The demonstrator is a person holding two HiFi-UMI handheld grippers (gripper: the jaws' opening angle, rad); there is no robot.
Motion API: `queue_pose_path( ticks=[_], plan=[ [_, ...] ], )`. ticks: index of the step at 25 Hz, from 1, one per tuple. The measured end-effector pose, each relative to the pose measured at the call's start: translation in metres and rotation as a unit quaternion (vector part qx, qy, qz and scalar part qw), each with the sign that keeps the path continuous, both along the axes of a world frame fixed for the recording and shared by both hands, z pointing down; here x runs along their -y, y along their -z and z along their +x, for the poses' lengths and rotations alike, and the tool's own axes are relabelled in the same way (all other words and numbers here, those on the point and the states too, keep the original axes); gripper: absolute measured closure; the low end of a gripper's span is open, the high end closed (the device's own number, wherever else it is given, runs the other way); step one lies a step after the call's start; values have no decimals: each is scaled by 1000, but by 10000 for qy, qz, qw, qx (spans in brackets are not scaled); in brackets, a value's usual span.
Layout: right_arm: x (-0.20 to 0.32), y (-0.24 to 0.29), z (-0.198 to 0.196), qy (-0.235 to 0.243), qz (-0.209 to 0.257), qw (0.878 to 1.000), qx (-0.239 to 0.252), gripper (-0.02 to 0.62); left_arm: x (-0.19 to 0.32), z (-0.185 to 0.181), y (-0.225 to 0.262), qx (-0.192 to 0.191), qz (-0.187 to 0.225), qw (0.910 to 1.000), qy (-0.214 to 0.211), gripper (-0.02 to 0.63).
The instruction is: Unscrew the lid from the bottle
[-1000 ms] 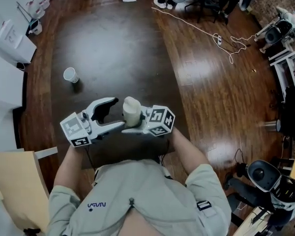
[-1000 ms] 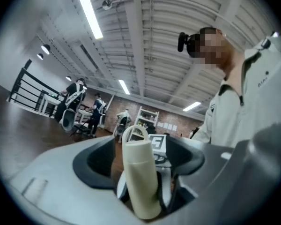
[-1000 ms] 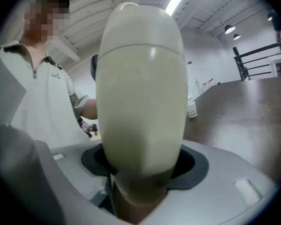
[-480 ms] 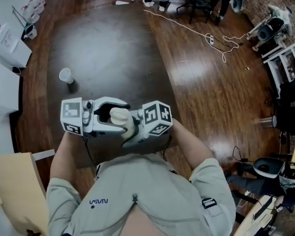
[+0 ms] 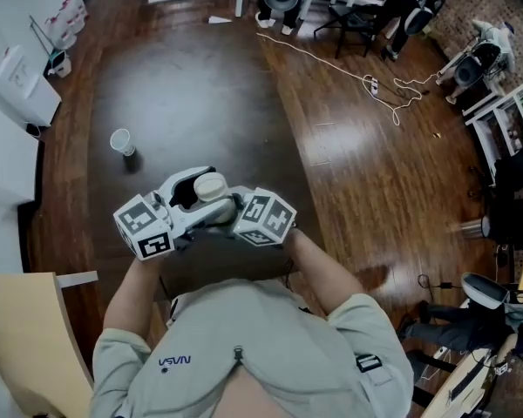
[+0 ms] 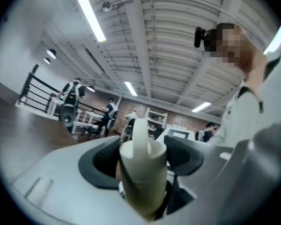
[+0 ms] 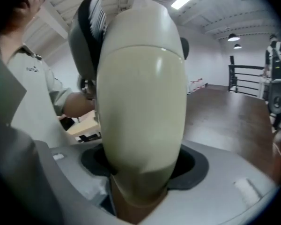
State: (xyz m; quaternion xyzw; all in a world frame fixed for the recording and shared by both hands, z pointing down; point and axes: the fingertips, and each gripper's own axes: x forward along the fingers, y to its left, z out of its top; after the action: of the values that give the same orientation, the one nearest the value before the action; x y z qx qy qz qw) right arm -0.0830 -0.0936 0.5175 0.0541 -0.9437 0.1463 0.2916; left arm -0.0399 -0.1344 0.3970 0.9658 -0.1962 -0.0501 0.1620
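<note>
Bottle is sitting clamped in my right gripper, well to the near right of the cup. My left gripper, beside it a moment ago, is now squeezing the lid, so I judge twisting can begin. I am counting one bottle, one lid, one cup, two grippers.

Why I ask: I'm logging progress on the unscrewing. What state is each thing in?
bottle: held off the table, closed.
lid: seated on the bottle.
right gripper: shut on the bottle.
left gripper: shut on the lid.
paper cup: upright on the table, mouth up, untouched.
</note>
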Motion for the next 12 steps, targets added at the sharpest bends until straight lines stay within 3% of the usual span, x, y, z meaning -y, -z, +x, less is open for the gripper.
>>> queue_pose_path(
  ticks=[2, 6, 9, 12],
  plan=[
    [17, -8, 3, -650, 294, 9971, -261, 296, 10, -2, -7, 222, -93, 9969, 748, 307],
    [40, -13, 4, -1646, 905, 9804, -589, 296, 20, -7, -18, 587, -193, 9805, 1864, 305],
    [50, -12, 7, -1965, 1293, 9694, -701, 296, 22, -9, -20, 658, -192, 9727, 2217, 305],
    [49, -14, 8, -1950, 1238, 9705, -688, 296, 21, -7, -21, 727, -174, 9737, 2150, 305]
  ],
)
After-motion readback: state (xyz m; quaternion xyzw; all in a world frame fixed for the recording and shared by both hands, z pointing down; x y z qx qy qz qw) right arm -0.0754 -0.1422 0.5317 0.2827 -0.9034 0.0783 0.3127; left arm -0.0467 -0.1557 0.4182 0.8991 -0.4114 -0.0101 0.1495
